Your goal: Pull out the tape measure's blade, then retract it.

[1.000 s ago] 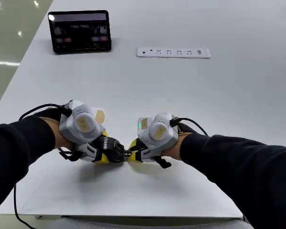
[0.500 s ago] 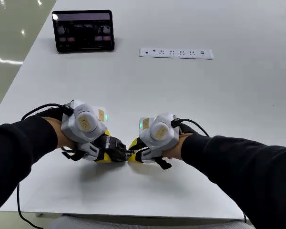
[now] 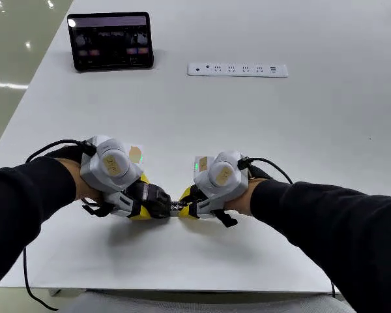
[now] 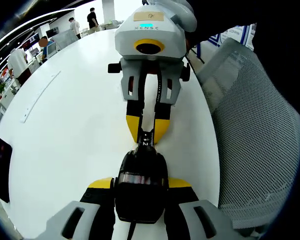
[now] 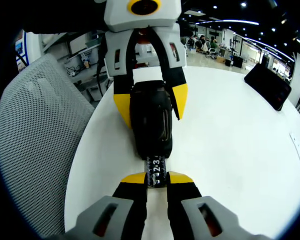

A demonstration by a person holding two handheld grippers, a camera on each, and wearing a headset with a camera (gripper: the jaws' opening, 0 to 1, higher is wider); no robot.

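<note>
- The left gripper [image 3: 146, 199] is clamping the black tape measure [image 3: 156, 199] by its case, its jaws spread just wide enough to be pressing on both sides; the case is sitting low at the near edge of the white table [image 3: 260, 143], though whether it is touching the surface is hard to tell.
- The right gripper [image 5: 156, 179] is facing it head-on, its jaws nearly closed and pinching the end of the blade [image 5: 155, 166]; printed numerals are showing on the short strip between the case mouth and the yellow tips.
- Compared with a second ago, the two grippers are sitting slightly further apart in the head view; the right one is easing away to the person's right while the left is staying roughly in place; a sliver of blade is now bridging a gap that was almost closed.
- This is suggesting that the pull is only just starting; most of the blade is probably still coiled inside, and retraction is not yet due.
- The next stretch is likely calling for a straight draw along the table, with the left grip holding firm so the case is not sliding after the blade.
- A tablet [image 3: 111, 40] and a power strip [image 3: 238, 69] are lying well apart at the far side.
</note>
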